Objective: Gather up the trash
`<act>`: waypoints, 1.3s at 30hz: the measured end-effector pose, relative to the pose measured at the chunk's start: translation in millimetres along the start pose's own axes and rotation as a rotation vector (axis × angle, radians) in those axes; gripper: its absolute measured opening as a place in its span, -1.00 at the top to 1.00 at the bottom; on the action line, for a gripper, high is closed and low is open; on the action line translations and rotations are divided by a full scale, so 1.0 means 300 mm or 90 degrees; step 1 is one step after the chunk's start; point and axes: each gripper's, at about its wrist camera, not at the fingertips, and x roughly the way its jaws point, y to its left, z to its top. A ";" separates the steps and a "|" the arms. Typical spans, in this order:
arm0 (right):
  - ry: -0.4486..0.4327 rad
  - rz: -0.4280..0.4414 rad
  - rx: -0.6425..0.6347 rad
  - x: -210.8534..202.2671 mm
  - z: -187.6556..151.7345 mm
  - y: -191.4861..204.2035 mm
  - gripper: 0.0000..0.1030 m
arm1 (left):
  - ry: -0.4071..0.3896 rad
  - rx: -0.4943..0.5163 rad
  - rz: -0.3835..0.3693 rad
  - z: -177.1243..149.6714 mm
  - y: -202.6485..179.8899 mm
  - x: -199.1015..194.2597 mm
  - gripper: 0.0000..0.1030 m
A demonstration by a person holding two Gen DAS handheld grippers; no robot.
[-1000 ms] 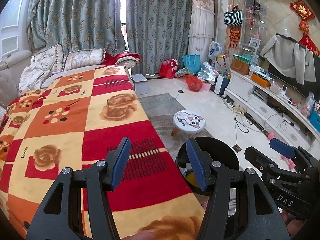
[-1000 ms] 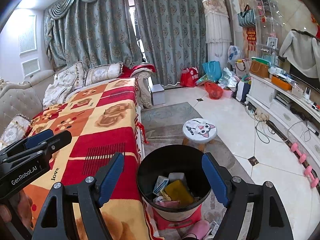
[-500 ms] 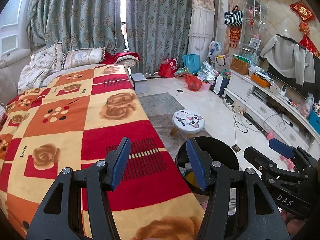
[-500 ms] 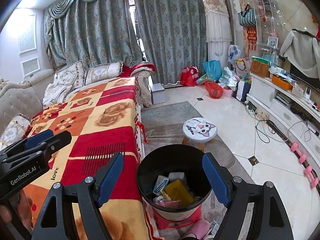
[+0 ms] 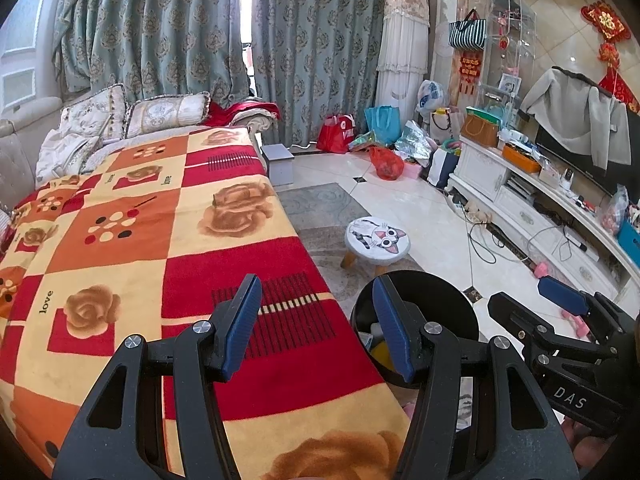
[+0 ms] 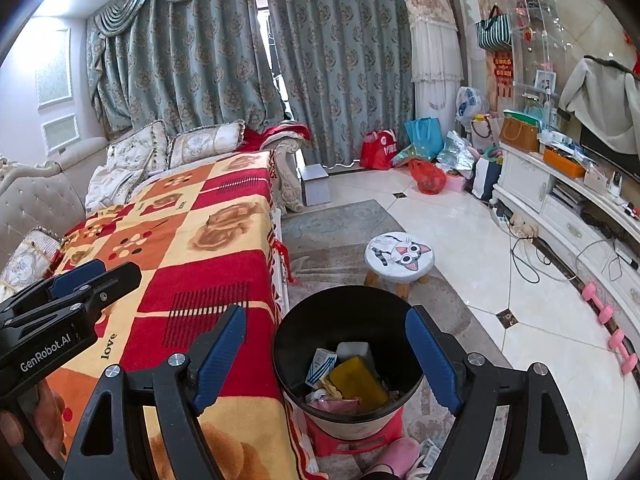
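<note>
You are holding the right gripper (image 6: 326,354) over the round black plastic trash bin (image 6: 348,308), which is standing on the floor beside the blanket-covered sofa (image 6: 208,240) and already containing a yellow packet (image 6: 358,378) and paper scraps. Lowering carelessly risks a finger catching the rim and tipping the bin. Its jaws are standing wide, holding nothing. The left gripper (image 5: 316,326) is hovering over the blanket, jaws moderately apart, also empty.
</note>
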 end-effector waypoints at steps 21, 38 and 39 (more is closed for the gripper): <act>0.010 0.000 0.005 0.013 -0.009 -0.009 -0.57 | 0.002 0.000 -0.001 -0.004 0.000 0.001 -0.10; 0.014 -0.004 0.010 0.018 -0.009 -0.028 -0.57 | 0.005 0.005 -0.005 -0.022 -0.022 0.012 -0.10; 0.014 -0.004 0.011 0.019 -0.009 -0.030 -0.57 | 0.005 0.005 -0.005 -0.020 -0.021 0.012 -0.10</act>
